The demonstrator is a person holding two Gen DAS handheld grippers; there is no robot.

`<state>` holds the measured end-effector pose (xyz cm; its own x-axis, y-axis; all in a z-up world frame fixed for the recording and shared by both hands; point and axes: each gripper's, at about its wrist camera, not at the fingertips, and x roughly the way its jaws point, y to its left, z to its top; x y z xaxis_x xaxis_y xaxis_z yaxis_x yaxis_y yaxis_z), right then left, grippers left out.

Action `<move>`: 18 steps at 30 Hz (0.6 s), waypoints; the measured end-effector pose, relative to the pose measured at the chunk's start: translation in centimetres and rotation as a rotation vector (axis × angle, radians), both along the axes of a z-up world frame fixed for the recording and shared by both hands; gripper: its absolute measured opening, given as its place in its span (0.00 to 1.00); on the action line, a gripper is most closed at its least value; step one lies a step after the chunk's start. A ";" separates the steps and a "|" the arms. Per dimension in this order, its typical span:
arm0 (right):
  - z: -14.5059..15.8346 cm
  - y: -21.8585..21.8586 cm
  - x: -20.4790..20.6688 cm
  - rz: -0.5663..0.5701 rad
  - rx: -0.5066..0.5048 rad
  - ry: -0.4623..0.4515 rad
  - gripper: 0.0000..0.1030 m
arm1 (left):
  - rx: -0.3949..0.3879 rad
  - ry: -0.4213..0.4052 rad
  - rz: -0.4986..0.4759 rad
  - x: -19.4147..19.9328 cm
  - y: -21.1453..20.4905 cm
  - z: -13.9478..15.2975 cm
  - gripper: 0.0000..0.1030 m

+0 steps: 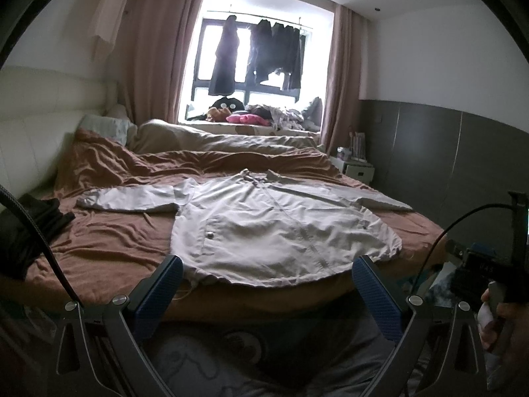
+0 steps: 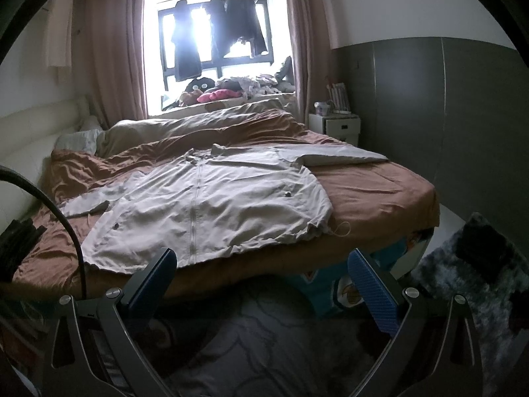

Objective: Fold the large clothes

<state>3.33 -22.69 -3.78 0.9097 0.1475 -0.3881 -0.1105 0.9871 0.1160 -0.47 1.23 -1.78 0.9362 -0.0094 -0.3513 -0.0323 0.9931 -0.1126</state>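
Observation:
A large pale grey zip jacket lies flat and front up on the brown bedspread, both sleeves spread sideways and its hem by the near bed edge. My left gripper is open, held just short of the hem, with nothing between its blue pads. My right gripper is open too, hovering off the near edge of the bed below the hem, its pads empty. In the left wrist view the right tool and a hand holding it show at the right edge.
The bed is covered in rumpled brown bedspread with a beige duvet behind. A dark folded garment lies at the left. A white nightstand stands far right. Dark clothes hang in the window. A shaggy rug covers the floor at right.

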 end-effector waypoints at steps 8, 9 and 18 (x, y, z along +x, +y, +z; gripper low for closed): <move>-0.3 0.5 1.5 0.016 0.004 0.028 1.00 | -0.001 0.006 0.002 0.1 0.1 -0.3 1.00; -0.3 0.6 1.8 0.014 0.002 0.032 1.00 | -0.001 0.010 0.002 0.3 0.3 -0.5 1.00; 0.1 1.5 5.5 0.012 0.015 0.080 1.00 | -0.010 0.067 -0.004 4.6 1.3 -0.4 1.00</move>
<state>8.84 -21.20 -3.71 0.8739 0.1648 -0.4573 -0.1124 0.9838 0.1399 4.11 2.53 -2.17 0.9104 -0.0171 -0.4134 -0.0361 0.9920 -0.1206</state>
